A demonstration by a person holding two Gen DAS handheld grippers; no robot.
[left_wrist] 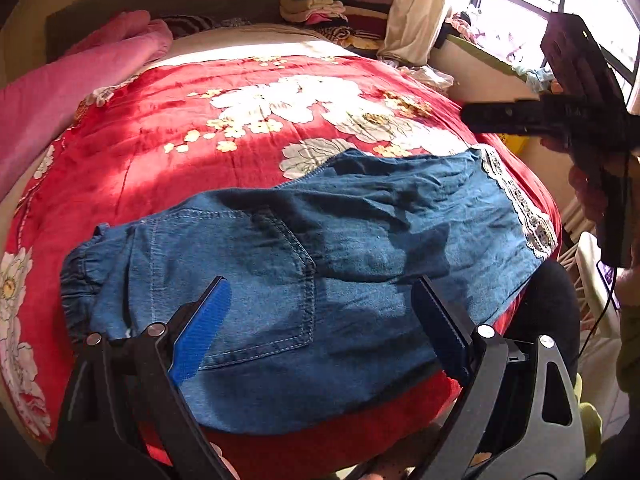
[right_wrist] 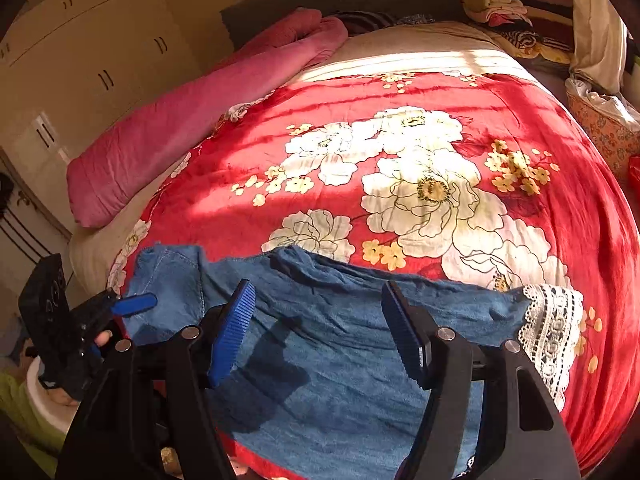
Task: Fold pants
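Blue denim pants (left_wrist: 340, 248) lie folded lengthwise across the near edge of a red flowered blanket (left_wrist: 240, 128). The elastic waistband (left_wrist: 80, 276) is at the left, a back pocket (left_wrist: 260, 280) faces up, and the white lace hem (left_wrist: 520, 208) is at the right. My left gripper (left_wrist: 320, 284) hovers open over the pocket area with nothing between its blue pads. My right gripper (right_wrist: 319, 286) stands open above the leg part of the pants (right_wrist: 340, 340), near the lace hem (right_wrist: 552, 328). Each gripper shows in the other's view: the right gripper (left_wrist: 470, 115) raised at the right, the left gripper (right_wrist: 132, 305) at the left.
A rolled pink quilt (right_wrist: 192, 120) lies along the bed's left side. Stacked folded clothes (left_wrist: 320, 4) sit at the head of the bed by a curtain and bright window (left_wrist: 540, 8). A wardrobe (right_wrist: 80, 40) stands at the left. A person's dark leg (left_wrist: 552, 304) is at the bed's near right corner.
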